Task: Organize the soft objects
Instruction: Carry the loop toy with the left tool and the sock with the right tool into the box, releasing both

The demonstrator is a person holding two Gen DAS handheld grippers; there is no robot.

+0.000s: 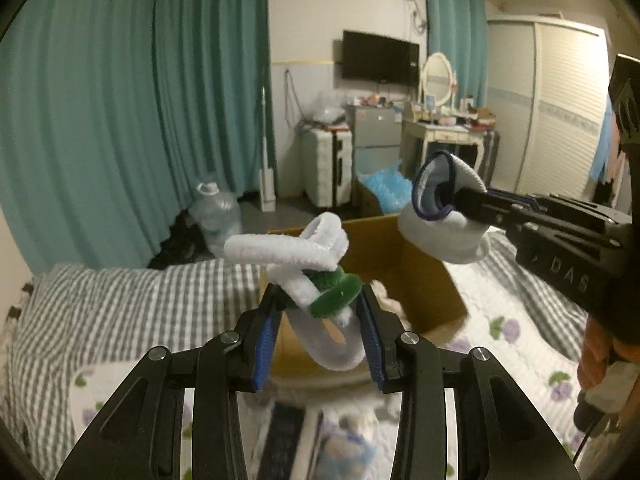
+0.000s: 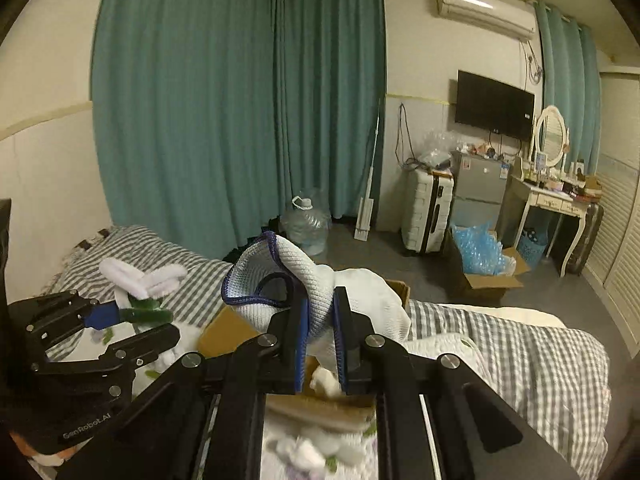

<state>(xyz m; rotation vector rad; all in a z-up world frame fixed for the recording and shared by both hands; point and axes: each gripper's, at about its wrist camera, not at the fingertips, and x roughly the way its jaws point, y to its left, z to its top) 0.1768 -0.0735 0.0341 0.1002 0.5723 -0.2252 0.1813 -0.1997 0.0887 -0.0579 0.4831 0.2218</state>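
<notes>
My left gripper is shut on a white and green fuzzy pipe-cleaner toy and holds it above an open cardboard box on the bed. My right gripper is shut on a white sock with a dark blue cuff, also above the box. In the left wrist view the right gripper holds the sock over the box's right side. In the right wrist view the left gripper and toy are at the left.
The bed has a grey striped cover and a floral quilt. White soft items lie in the box and on the quilt. Beyond the bed stand a water jug, suitcase and box of blue plastic.
</notes>
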